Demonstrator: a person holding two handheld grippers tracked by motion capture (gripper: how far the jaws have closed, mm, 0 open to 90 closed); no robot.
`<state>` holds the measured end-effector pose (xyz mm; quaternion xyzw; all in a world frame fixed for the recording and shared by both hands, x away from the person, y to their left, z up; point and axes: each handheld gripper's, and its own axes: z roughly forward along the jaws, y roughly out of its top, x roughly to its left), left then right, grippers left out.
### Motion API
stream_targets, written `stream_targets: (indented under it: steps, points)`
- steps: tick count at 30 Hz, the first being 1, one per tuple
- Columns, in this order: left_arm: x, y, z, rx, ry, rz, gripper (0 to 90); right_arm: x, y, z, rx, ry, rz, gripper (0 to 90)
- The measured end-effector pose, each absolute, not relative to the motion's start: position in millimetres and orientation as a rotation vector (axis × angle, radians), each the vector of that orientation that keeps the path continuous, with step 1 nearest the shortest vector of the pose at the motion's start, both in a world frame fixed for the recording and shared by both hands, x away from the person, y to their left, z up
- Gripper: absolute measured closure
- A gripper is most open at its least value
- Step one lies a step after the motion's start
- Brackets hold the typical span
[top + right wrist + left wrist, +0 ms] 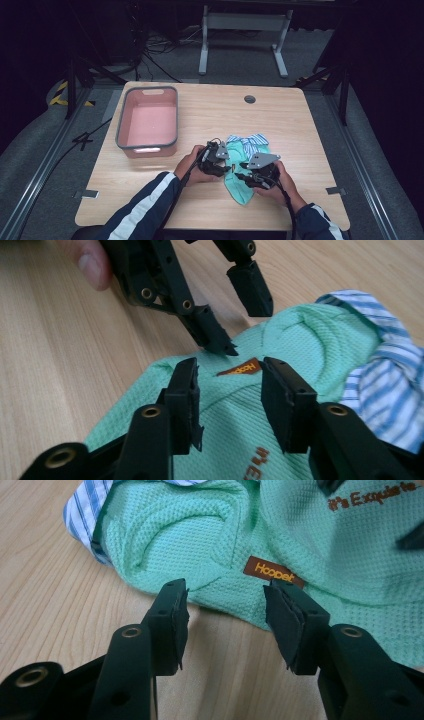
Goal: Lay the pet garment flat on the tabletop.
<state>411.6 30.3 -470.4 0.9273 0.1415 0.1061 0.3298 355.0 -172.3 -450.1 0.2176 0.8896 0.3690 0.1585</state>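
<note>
High view: mint-green waffle-knit garment [241,186] lies near-centre on the light wooden worktop [300,130], right of the pink plastic tub [148,123].
Left tool [226,611]: open, at the brown label [273,572].
Right tool [227,387]: open, above the garment.

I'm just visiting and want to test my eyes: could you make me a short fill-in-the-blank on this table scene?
1. The green garment carries a small brown label reading ____.
2. The pink tub contains ____.
3. The collar has blue and white ____.
4. The left gripper fingers stand ____.

Missing: Hoopet; nothing; stripes; open
</note>
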Motion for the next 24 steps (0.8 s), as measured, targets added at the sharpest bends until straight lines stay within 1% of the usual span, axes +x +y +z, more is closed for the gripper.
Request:
stream_targets:
  steps: [2, 3, 5, 8, 11, 12, 14, 15, 16, 18, 22, 24]
  points:
    - [411.6, 31.8, -471.5, 2.415, 0.381, 0.271, 51.3, 355.1, -170.7, -452.7, 0.631, 2.548, 1.056, 57.9]
    - [411.5, 33.5, -473.6, 2.389, 0.388, 0.264, 51.3, 357.0, -168.4, -458.5, 0.643, 2.554, 1.048, 54.3]
    - [411.5, 35.8, -475.4, 2.370, 0.398, 0.254, 51.2, 358.9, -167.6, -461.8, 0.664, 2.550, 1.057, 52.7]
    - [413.0, 38.4, -477.0, 2.353, 0.408, 0.239, 50.3, 362.2, -166.4, -466.6, 0.681, 2.551, 1.050, 52.2]
    - [416.1, 43.3, -481.7, 2.301, 0.470, 0.164, 50.0, 365.1, -165.9, -473.2, 0.703, 2.567, 1.031, 53.3]
    - [416.1, 43.3, -481.7, 2.301, 0.470, 0.164, 49.9, 365.1, -165.9, -473.2, 0.703, 2.567, 1.031, 53.3]
    - [415.9, 43.3, -481.7, 2.301, 0.467, 0.167, 49.8, 368.7, -169.5, -474.4, 0.724, 2.606, 1.077, 62.5]
    - [415.9, 43.3, -481.7, 2.302, 0.466, 0.167, 49.8, 369.1, -170.3, -474.6, 0.733, 2.612, 1.087, 64.7]
    - [415.8, 43.4, -481.7, 2.303, 0.467, 0.166, 49.8, 369.2, -170.6, -474.1, 0.732, 2.615, 1.083, 69.5]
    - [415.4, 43.2, -481.8, 2.299, 0.472, 0.167, 49.8, 368.7, -170.7, -473.1, 0.725, 2.619, 1.071, 75.6]
    - [415.3, 43.3, -481.7, 2.300, 0.471, 0.171, 49.8, 365.1, -168.7, -468.9, 0.694, 2.617, 1.017, 81.2]
    - [415.4, 43.3, -481.7, 2.301, 0.471, 0.171, 49.8, 364.5, -169.1, -467.5, 0.688, 2.616, 1.023, 81.4]
